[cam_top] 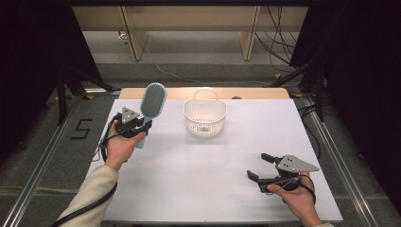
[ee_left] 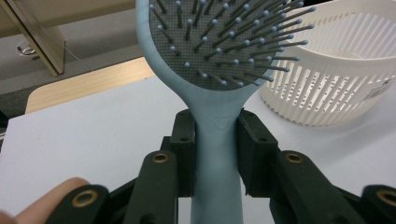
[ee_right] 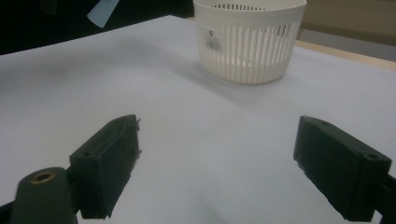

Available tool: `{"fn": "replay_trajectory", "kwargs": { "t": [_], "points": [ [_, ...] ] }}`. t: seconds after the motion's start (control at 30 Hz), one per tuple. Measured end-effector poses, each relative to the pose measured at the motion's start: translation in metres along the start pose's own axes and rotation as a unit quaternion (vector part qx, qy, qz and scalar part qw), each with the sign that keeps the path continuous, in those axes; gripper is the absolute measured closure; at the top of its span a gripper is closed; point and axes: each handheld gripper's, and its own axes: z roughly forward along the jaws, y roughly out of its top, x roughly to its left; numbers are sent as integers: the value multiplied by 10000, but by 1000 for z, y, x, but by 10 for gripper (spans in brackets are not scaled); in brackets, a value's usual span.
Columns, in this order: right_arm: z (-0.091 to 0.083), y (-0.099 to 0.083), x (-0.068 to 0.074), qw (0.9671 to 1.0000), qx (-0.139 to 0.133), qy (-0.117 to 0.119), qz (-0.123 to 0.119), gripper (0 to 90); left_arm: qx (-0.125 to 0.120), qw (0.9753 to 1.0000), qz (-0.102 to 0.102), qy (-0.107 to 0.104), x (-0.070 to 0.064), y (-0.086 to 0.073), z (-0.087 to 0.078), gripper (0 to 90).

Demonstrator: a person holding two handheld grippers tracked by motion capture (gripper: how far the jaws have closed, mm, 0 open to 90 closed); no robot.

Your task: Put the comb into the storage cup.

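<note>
A light blue hairbrush (cam_top: 152,103) with a grey bristle pad is held up above the table's left side. My left gripper (cam_top: 142,126) is shut on its handle, head pointing away from me. In the left gripper view the hairbrush (ee_left: 217,140) stands between the jaws, bristles facing the camera. A white slotted basket (cam_top: 204,117) with a thin handle stands at the table's middle rear; the basket (ee_left: 336,79) lies just right of the brush head. My right gripper (cam_top: 259,166) hovers open at the front right, nothing between its jaws. The basket (ee_right: 250,39) lies ahead of my right gripper (ee_right: 217,168).
The white table top (cam_top: 198,175) spreads between the grippers, with a wooden strip (cam_top: 246,92) along its far edge. Wooden furniture legs (cam_top: 135,38) and cables (cam_top: 279,42) are on the floor beyond. A floor mark "5" (cam_top: 81,128) lies left.
</note>
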Motion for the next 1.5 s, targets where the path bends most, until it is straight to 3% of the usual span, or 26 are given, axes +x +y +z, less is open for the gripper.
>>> {"fn": "replay_trajectory", "kwargs": {
  "t": [1.5],
  "points": [
    [0,0,0,10000,-9,-1,21,151,-236,9997,-4,-102,-4,2,-2,698]
  ]
}}
